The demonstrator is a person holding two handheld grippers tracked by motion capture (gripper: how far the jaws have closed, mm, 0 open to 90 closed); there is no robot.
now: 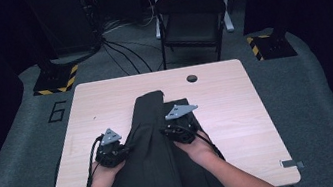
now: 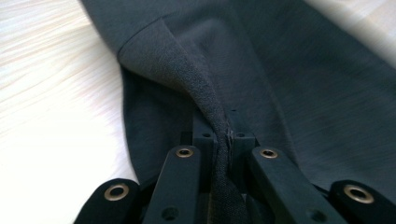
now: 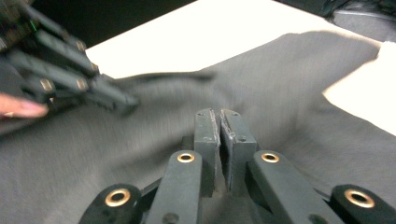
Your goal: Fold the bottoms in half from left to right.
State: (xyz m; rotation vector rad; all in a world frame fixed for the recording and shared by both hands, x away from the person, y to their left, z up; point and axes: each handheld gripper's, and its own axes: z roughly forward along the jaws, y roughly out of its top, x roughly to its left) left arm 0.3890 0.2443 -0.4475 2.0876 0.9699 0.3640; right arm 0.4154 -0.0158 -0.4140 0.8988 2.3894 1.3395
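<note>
Dark garment (image 1: pixel 152 161) lies lengthwise on the wooden table (image 1: pixel 238 112), its near end at the person's edge, its far end narrowing toward the table's middle; left gripper (image 1: pixel 111 153) sits at the garment's left edge, jaws clamped on a raised fold of the cloth (image 2: pixel 205 100), which runs up between them; right gripper (image 1: pixel 180 130) sits on the garment's right side, jaws together, with cloth (image 3: pixel 289 93) lying under them; whether any fabric is pinched there cannot be told.
</note>
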